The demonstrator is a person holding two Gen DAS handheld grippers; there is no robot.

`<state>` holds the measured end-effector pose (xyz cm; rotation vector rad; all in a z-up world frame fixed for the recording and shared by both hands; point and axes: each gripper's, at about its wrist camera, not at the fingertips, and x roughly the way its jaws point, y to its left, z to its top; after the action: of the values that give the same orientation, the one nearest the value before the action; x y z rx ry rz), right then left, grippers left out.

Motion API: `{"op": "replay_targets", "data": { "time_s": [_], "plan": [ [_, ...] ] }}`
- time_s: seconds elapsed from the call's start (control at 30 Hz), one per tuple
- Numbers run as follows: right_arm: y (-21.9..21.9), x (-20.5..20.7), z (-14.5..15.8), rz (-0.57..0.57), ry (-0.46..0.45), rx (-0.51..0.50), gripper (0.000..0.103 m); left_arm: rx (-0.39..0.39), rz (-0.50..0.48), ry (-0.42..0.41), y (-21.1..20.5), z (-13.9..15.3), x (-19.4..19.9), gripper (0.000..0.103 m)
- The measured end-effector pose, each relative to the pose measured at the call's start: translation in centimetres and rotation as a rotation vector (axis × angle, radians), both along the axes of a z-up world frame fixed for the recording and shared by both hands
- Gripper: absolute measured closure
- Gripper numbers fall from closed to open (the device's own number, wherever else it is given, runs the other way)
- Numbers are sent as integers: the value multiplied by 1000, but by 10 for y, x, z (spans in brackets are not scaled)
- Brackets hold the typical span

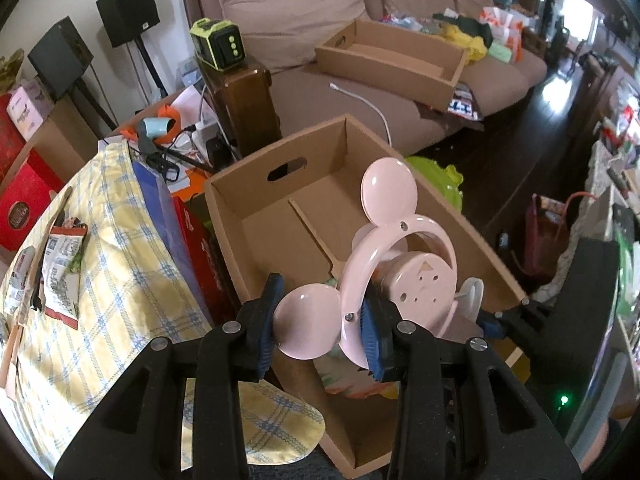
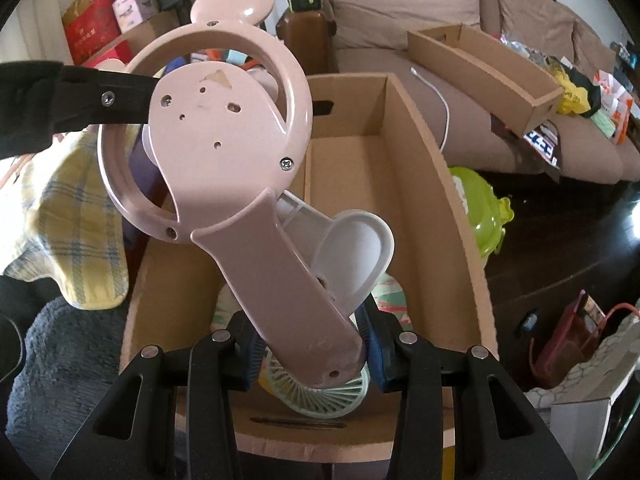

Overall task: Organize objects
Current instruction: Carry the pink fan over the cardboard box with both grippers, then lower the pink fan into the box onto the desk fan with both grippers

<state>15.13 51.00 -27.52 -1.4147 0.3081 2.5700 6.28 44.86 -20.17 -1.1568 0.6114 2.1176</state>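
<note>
A pink mouse-eared handheld fan point(image 1: 400, 264) is held by both grippers above an open divided cardboard box point(image 1: 256, 196). My left gripper point(image 1: 320, 328) is shut on one round ear and the ring's edge. My right gripper point(image 2: 310, 344) is shut on the fan's handle point(image 2: 288, 288); the ring head point(image 2: 208, 128) tilts up to the left. The right gripper also shows in the left wrist view point(image 1: 516, 316), and the left gripper's finger shows in the right wrist view point(image 2: 80, 96). A small mint-green fan point(image 2: 320, 388) lies in the box below the handle.
A yellow plaid cloth point(image 1: 100, 280) covers a pile left of the box. A brown sofa point(image 1: 360, 92) behind carries a second cardboard tray point(image 1: 392, 60) and clutter. A green container point(image 2: 480, 208) sits on the dark floor right of the box. Speakers point(image 1: 128, 8) stand far left.
</note>
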Motion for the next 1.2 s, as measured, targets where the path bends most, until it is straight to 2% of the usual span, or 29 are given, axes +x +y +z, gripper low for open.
{"op": "replay_targets", "data": {
  "time_s": [0.2, 0.63, 0.87, 1.03, 1.2],
  "plan": [
    [-1, -5, -11, 23, -45, 27, 61, -27, 2, -16, -2, -15, -2, 67],
    [3, -9, -26, 24, -106, 17, 61, -57, 22, -26, 5, -36, -6, 66],
    [3, -9, -33, 20, -151, 8, 61, -73, 43, -57, 7, -45, -7, 66],
    [3, -9, -35, 27, -164, 4, 61, -131, 30, -35, 12, -51, -2, 61],
    [3, -9, -38, 29, -182, 21, 61, -144, 31, -42, 13, -56, 0, 61]
  ]
}}
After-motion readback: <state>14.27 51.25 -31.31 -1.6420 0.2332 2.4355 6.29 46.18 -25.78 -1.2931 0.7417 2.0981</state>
